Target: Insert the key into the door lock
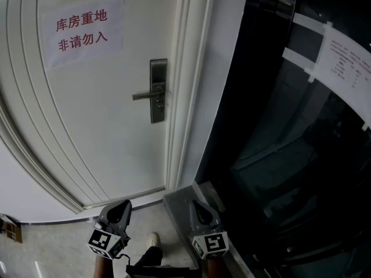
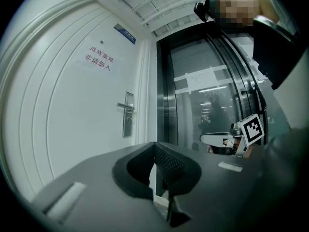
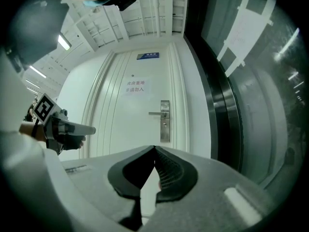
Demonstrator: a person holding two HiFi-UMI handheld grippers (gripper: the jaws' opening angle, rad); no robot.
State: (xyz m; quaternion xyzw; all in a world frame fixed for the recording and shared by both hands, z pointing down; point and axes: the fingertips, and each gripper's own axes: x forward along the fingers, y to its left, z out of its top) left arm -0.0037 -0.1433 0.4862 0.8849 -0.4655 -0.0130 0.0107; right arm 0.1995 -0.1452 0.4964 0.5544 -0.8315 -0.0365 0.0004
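Head view showed both tongs low in frame, pointed at the white door but well apart from it. The step in hand was prob. the approach, w/ insertion itself not yet begun. The left tongs had their jaws together at the tips, nothing visible btw them. The right tongs were pinched fully closed too. No key could be made out in any view. If one sat in the right tongs, it was too small or hidden to tell.

To do it well, in my judgement: bring the key-bearing tongs in level and square to the lock plate. Aim below the lever handle, where the keyhole seemed to sit. Match blade to slot, then push straight w/o side load. The other tongs should be kept off the lever so the door doesn't shift. Risk: the right side is cramped by the door frame and the dark glass panel just beside it.

The lock plate was a tall, narrow, grey metal strip near the door's right edge, beside the frame, w/ the lever sticking out to the left. The keyhole was only a small dark spot, and its slot orientation couldn't be read. A paper sign w/ red print hung higher up, left of the lock.
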